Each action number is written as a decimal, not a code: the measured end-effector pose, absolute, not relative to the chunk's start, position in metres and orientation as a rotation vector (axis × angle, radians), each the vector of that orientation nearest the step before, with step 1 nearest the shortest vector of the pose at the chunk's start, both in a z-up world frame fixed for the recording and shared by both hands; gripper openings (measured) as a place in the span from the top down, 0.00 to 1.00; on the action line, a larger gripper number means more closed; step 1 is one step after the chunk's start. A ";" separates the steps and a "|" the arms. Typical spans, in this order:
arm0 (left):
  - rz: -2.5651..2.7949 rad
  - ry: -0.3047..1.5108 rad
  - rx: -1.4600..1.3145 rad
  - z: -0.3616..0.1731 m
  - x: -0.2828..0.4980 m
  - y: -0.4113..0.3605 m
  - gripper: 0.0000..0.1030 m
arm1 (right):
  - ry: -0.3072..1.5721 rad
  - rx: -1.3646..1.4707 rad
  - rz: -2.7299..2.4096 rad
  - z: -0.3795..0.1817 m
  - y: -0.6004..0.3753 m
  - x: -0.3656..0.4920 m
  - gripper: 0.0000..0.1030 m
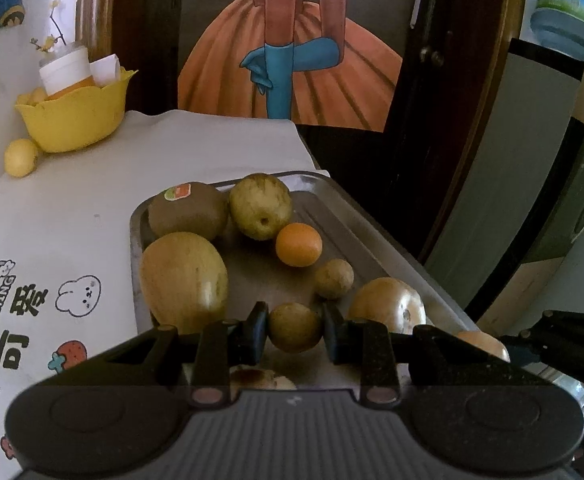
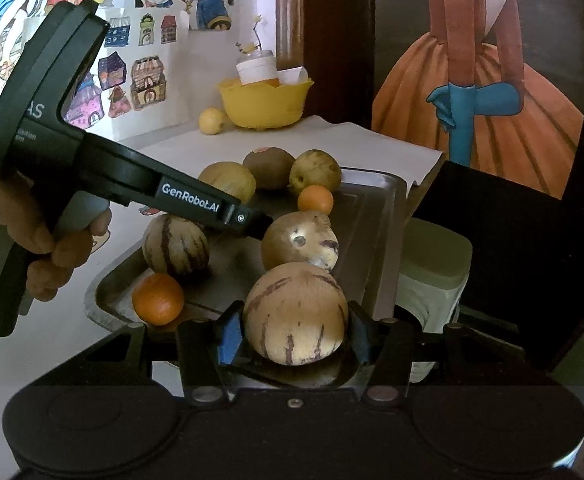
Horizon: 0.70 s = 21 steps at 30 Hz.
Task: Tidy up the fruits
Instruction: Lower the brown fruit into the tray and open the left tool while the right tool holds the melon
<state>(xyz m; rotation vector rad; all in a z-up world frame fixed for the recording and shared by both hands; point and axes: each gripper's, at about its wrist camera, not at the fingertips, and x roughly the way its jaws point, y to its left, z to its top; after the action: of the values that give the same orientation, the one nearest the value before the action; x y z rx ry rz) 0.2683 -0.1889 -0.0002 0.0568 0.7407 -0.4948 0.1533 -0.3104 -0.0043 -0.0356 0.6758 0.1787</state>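
In the left wrist view, the risk is sitting in the crowding: the small round brown fruit (image 1: 295,327) that the left gripper (image 1: 295,330) is pinching is lying low on the metal tray (image 1: 376,236), close to a large yellow-green fruit (image 1: 183,280) on one side and a brown apple-like fruit (image 1: 388,306) on the other, so a tilted lift is likely to be nudging a neighbour and setting it rolling, and a round, smooth skin may be slipping out of narrow pads. The jaws are standing nearly closed, pressing on that small fruit from both sides. In the right wrist view, the right gripper (image 2: 295,330) is holding a large pale fruit with purple streaks (image 2: 295,314) at the near end of the same tray (image 2: 376,216), jaws partly open around its width; the tray's edge is overhanging the table here, so a dropped fruit could be falling off. An orange (image 2: 158,299) is resting just beside.
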 end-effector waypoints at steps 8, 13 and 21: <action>-0.497 0.762 0.053 -0.003 0.270 -0.189 0.69 | 0.651 -0.050 0.142 -0.007 -0.305 0.149 0.46; -0.495 0.770 0.041 -0.004 0.271 -0.188 0.69 | 0.642 -0.049 0.128 -0.008 -0.303 0.146 0.46; -0.480 0.762 0.011 -0.002 0.268 -0.181 0.49 | 0.620 -0.037 0.099 -0.007 -0.302 0.141 0.44</action>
<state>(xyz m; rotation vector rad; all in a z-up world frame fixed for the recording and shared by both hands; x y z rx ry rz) 0.2684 -0.1814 -0.0016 0.0105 0.7617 -0.4803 0.1413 -0.3024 -0.0067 -0.0367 0.6201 0.0994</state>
